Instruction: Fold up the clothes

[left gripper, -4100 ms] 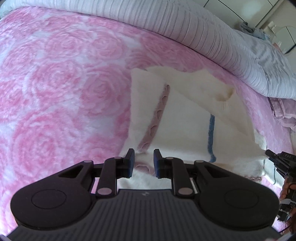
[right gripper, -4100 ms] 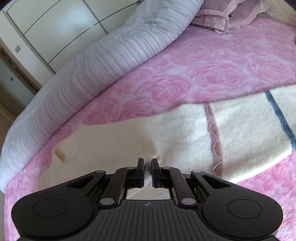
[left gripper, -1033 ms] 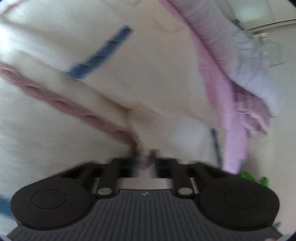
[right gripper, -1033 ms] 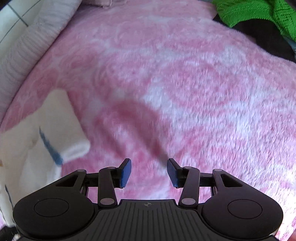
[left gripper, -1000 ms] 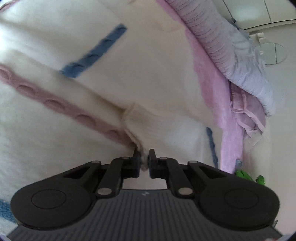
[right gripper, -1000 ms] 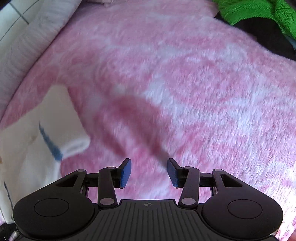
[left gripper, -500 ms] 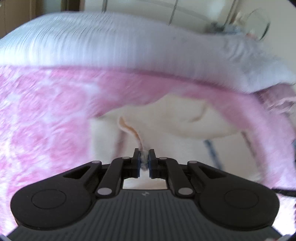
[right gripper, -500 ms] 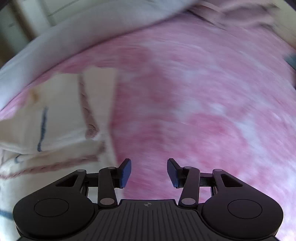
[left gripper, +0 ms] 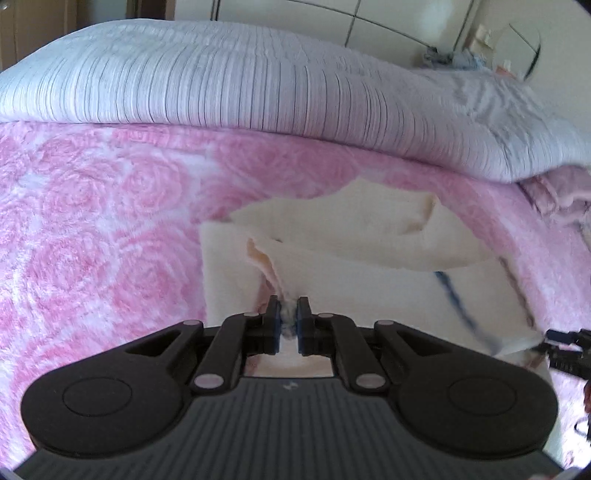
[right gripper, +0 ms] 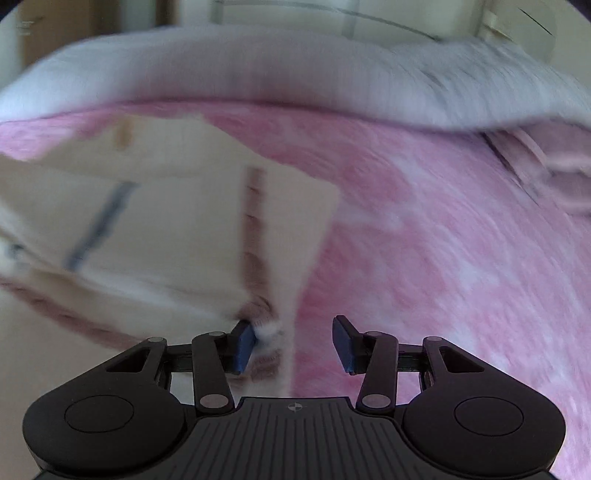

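Note:
A cream knitted sweater [left gripper: 369,258] with a blue stripe and a dusty-pink cable stripe lies partly folded on the pink rose blanket [left gripper: 92,221]. My left gripper [left gripper: 288,321] is shut on a bunched edge of the sweater near its left side. In the right wrist view the same sweater [right gripper: 166,240] fills the left half, blurred by motion. My right gripper [right gripper: 295,339] stands open at the sweater's lower right corner, and its left finger [right gripper: 243,341] touches the fluffy hem. The right gripper's tip [left gripper: 565,343] also shows at the left wrist view's right edge.
A striped lilac-white duvet [left gripper: 258,81] is heaped along the far side of the bed. A pink frilled pillow [left gripper: 561,195] lies at the right. Wardrobe doors [left gripper: 369,18] stand behind. Bare pink blanket [right gripper: 461,258] spreads right of the sweater.
My left gripper stays shut on the sweater's edge and has pulled it back toward me. The right gripper, still open, swung left from bare blanket to the sweater's corner.

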`<state>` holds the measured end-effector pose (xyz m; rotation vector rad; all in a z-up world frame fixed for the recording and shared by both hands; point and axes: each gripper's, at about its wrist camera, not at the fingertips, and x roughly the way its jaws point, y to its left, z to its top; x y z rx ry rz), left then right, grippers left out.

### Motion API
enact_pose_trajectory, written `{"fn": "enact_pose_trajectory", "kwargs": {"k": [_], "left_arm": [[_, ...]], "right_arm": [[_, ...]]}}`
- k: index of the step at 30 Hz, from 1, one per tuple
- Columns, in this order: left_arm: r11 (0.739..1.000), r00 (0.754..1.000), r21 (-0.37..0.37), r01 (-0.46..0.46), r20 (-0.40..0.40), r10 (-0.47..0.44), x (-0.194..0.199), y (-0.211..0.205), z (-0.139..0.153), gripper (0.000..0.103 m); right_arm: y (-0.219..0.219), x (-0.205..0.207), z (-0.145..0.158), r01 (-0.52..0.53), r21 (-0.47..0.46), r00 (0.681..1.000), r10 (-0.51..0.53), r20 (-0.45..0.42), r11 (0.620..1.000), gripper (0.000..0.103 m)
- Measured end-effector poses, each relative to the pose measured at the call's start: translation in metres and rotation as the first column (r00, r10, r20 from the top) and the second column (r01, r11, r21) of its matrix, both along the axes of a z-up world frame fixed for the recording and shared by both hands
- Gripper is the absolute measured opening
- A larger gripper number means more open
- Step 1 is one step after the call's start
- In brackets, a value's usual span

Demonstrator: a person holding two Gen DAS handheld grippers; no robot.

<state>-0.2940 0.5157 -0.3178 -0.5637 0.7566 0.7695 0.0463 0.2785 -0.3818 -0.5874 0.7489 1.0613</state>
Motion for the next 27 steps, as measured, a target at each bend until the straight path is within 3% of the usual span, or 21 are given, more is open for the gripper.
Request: {"fn": "enact_pose_trajectory", "kwargs": {"k": [4,6,10,14,17,18,20,22,23,25,27], "left_arm": [[0.998,0.993,-0.011,0.055,-0.102,-0.056,0.007,-0.011,-0.027,0.007],[0.999,0.995,-0.044,0.018,-0.093,-0.022,0.002,-0.01,-0.036,0.008],[0.986,0.997,-0.147,-0.083,-0.02,0.081,-0.011,-0.001,-0.042,0.013],[0.946,0.982,-0.283,-0.157,0.059,0.18,-0.019,0.014,-0.049,0.02],[0.934,0.972,-0.311,-0.178,0.094,0.216,-0.021,0.02,-0.048,0.006],[0.938,0.971,-0.297,-0.177,0.104,0.216,-0.02,0.019,-0.045,0.005],[0.971,0.979,-0.184,-0.151,0.108,0.172,-0.017,0.011,-0.03,0.005],[0.993,0.992,-0.05,-0.111,0.05,0.113,-0.011,0.002,-0.022,0.005],[0.997,0.996,0.002,-0.082,-0.023,0.082,-0.005,-0.002,-0.027,0.006],[0.999,0.989,-0.023,-0.049,-0.143,0.045,0.002,0.0,-0.048,0.007],[1.0,0.987,-0.011,-0.026,-0.16,0.024,0.005,0.0,-0.049,0.008]], "right_arm": [[-0.014,0.017,-0.007,0.139,-0.004,0.985,-0.139,-0.105,0.99,0.045],[-0.013,0.013,-0.005,0.119,-0.009,0.988,-0.12,-0.096,0.993,0.045],[-0.011,0.011,-0.002,0.075,-0.023,0.994,-0.077,-0.08,0.997,0.045],[-0.008,0.008,-0.003,0.07,-0.028,0.993,-0.072,-0.091,0.997,0.045],[-0.008,0.006,-0.003,0.069,-0.026,0.992,-0.071,-0.104,0.997,0.045],[-0.007,0.004,-0.003,0.061,-0.027,0.993,-0.063,-0.099,0.998,0.045],[-0.006,0.001,-0.002,0.043,-0.022,0.996,-0.045,-0.08,0.999,0.045],[-0.006,0.001,-0.004,0.037,-0.025,0.996,-0.039,-0.08,0.999,0.045],[-0.005,0.001,-0.005,0.034,-0.026,0.996,-0.036,-0.079,0.999,0.045],[-0.005,0.005,0.003,0.038,-0.019,0.995,-0.04,-0.097,0.999,0.045],[-0.006,0.01,0.01,0.042,-0.012,0.993,-0.043,-0.114,0.999,0.045]]}}
